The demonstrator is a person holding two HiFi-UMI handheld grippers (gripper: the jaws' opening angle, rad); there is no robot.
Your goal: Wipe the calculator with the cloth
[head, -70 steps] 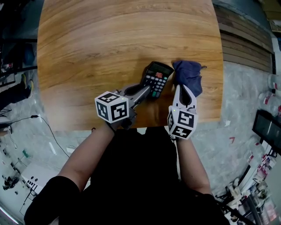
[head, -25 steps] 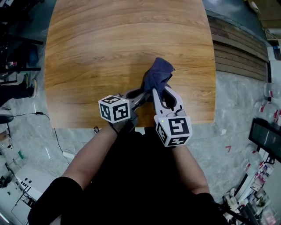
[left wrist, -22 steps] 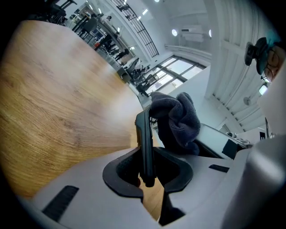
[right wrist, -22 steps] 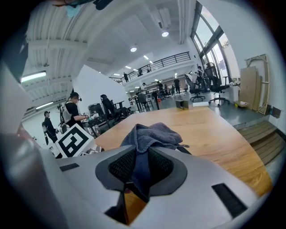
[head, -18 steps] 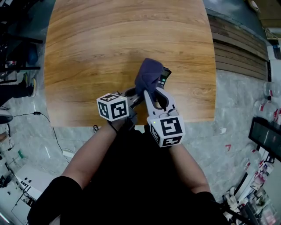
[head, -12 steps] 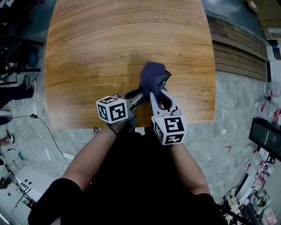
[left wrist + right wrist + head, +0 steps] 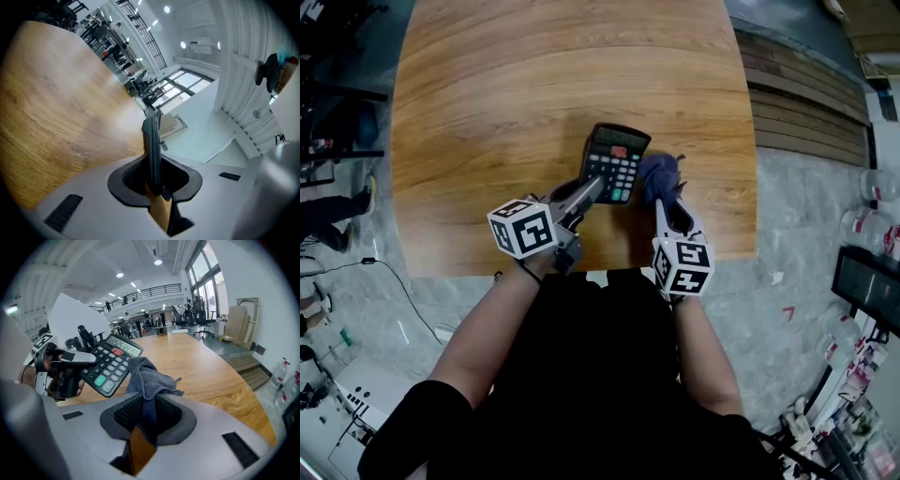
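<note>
Our left gripper (image 7: 591, 187) pinches the calculator (image 7: 616, 159); our right gripper (image 7: 664, 202), clamped on the cloth (image 7: 657, 174), hangs just right of it, seemingly apart.

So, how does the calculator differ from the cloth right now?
The calculator is flat, rigid and black; the cloth is soft, bunched and dark blue. The left gripper clamps the calculator; the right gripper clamps the cloth. Both are held side by side.
</note>
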